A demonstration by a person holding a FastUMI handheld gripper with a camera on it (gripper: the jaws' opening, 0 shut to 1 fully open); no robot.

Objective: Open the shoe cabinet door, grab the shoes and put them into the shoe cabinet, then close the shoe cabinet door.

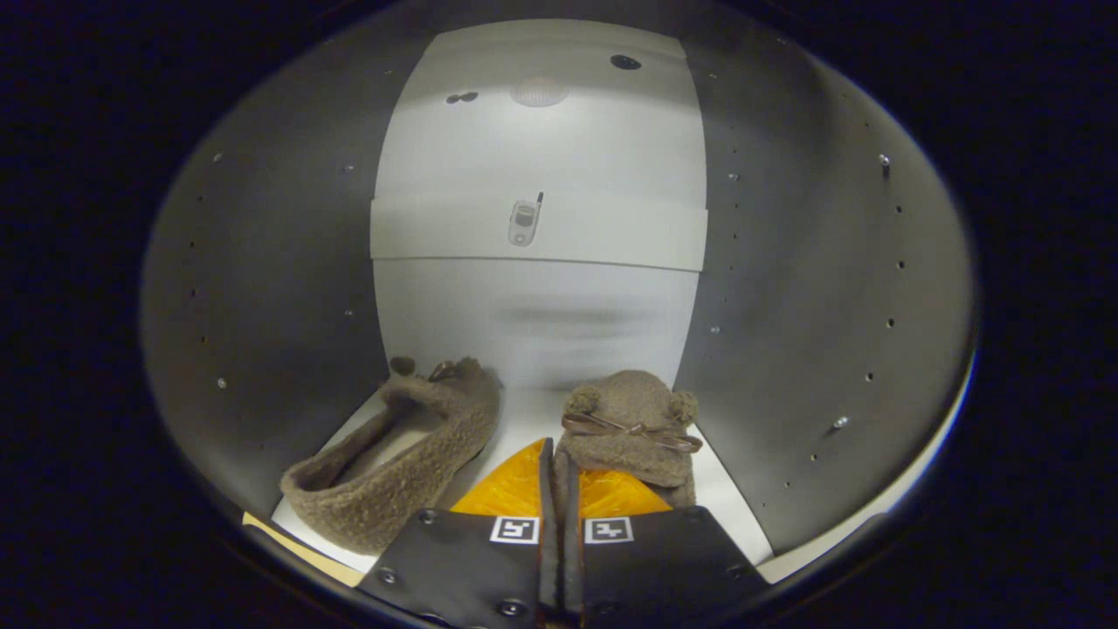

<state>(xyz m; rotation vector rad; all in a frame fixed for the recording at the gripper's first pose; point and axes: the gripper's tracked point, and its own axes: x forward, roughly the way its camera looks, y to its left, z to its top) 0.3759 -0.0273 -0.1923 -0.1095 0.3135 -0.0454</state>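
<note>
I am looking into the shoe cabinet, at its white floor [524,419] and white back wall [541,314]. Two fuzzy brown shoes lie on that floor. The left shoe [393,454] rests at an angle ahead of the left finger, with its opening showing. The right shoe [629,428], with a bow and two small ears, sits at the fingertips with its toe pointing away. My gripper [556,450] is shut, its fingers almost touching, and the near edge of the right shoe is pinched between them. The right finger hides the rest of that shoe's rear.
Grey side walls with rows of small peg holes stand close on the left [271,288] and right [812,288]. A white shelf [541,231] crosses the back above the shoes. The cabinet's front edge [306,550] lies just below the left shoe.
</note>
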